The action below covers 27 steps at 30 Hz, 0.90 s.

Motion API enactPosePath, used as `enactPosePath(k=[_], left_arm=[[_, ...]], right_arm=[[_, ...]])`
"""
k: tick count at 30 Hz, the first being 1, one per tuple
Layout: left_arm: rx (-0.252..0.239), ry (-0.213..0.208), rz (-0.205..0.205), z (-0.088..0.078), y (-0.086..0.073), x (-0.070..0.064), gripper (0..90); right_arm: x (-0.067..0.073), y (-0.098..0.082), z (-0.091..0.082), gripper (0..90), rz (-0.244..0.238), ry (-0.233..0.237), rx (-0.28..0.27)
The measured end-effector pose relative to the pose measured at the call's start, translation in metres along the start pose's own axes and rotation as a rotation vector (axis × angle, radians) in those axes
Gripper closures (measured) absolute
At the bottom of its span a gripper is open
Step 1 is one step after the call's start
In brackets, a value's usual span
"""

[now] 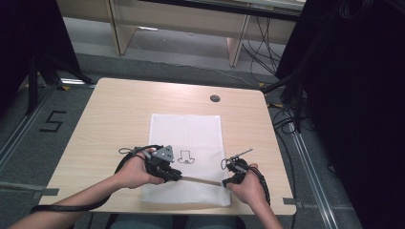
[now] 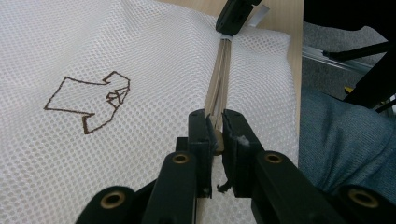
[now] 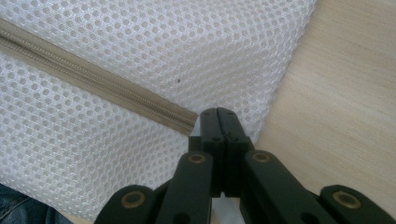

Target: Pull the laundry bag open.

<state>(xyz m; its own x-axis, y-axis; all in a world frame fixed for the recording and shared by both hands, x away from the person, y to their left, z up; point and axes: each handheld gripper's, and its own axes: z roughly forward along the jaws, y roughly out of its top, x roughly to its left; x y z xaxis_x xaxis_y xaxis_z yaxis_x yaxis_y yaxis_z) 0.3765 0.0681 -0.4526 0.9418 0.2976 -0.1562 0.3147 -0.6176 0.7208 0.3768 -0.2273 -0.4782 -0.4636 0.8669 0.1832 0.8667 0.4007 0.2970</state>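
A white mesh bag [image 1: 186, 129] lies flat on the wooden table [image 1: 119, 109], with a brown shirt outline [image 1: 186, 157] stitched on it. A tan zipper [image 1: 200, 180] runs across its near end. My left gripper [image 1: 177, 177] sits at the zipper's left end. In the left gripper view its jaws [image 2: 215, 122] are shut on the tan zipper pull, and the zipper [image 2: 219, 79] stretches away to the right gripper [image 2: 233, 16]. In the right gripper view, the right gripper [image 3: 218, 114] is shut on the bag's fabric where the zipper [image 3: 93, 79] ends, near the bag's corner.
A round cable hole [image 1: 215, 98] sits in the table's far side. The table's front edge lies just under both hands, and the person's jeans [image 2: 345, 140] show below it. A floor mark "5" [image 1: 51, 121] is at left; dark stands and cables [image 1: 286, 119] are at right.
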Motion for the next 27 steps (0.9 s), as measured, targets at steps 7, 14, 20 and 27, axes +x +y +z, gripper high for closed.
enactPosePath(k=[7, 14, 20, 27], left_arm=[[-0.003, -0.001, -0.003, -0.002, -0.001, 0.001, 81.8], [-0.006, -0.004, 0.0, -0.005, -0.004, 0.002, 81.9], [-0.001, -0.001, -0.006, -0.006, -0.005, 0.002, 81.9], [-0.003, 0.002, -0.01, -0.01, -0.007, 0.004, 81.9]], right_arm=[[0.001, 0.0, -0.001, 90.0, 0.019, -0.007, 0.013], [0.001, 0.0, 0.0, 90.0, 0.017, -0.009, 0.01], [0.001, 0.0, -0.001, 90.0, 0.014, -0.005, 0.015], [0.001, 0.0, 0.0, 90.0, 0.011, -0.004, 0.01]])
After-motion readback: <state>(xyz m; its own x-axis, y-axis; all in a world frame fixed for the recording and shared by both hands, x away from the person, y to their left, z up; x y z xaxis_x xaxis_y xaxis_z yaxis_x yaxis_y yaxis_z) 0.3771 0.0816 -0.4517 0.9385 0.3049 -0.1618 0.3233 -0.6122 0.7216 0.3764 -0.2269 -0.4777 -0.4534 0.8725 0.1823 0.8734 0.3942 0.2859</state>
